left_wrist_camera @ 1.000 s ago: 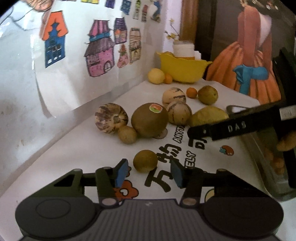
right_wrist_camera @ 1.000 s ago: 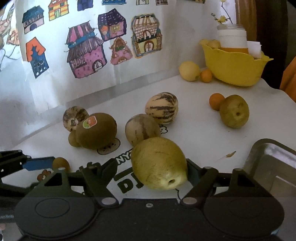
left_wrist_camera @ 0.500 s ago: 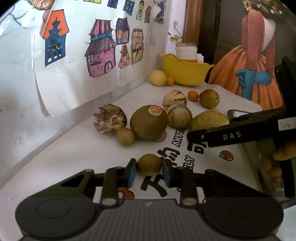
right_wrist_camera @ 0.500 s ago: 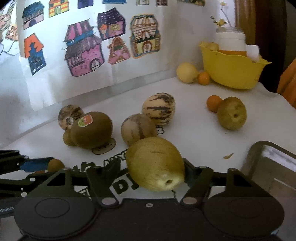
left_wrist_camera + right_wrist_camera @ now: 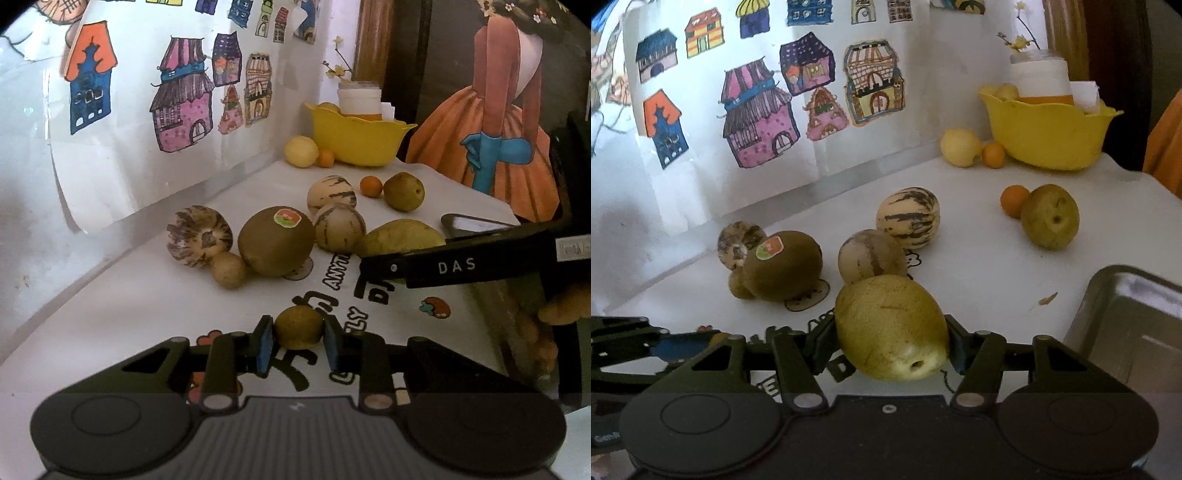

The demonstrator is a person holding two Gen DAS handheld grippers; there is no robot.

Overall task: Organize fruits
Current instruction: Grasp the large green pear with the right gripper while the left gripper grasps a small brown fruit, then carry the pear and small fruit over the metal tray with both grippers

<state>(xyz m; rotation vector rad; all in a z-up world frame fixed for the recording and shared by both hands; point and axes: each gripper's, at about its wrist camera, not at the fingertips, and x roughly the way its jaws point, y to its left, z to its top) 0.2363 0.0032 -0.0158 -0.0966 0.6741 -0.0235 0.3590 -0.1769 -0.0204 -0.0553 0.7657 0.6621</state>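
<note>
My left gripper is shut on a small brown round fruit just above the printed table mat. My right gripper is shut on a large yellow-green pear and holds it above the table; the pear also shows in the left wrist view behind the right gripper's black finger. A metal tray lies at the right. On the table lie a big kiwi with a sticker, three striped melons, a second pear and a small orange.
A yellow bowl with a jar stands at the back right, with a lemon and a small orange beside it. A wall with house drawings runs along the table's far side. Another small brown fruit lies by the kiwi.
My left gripper moved forward around the small brown fruit and closed on it. My right gripper lifted the pear slightly and shifted a little.
</note>
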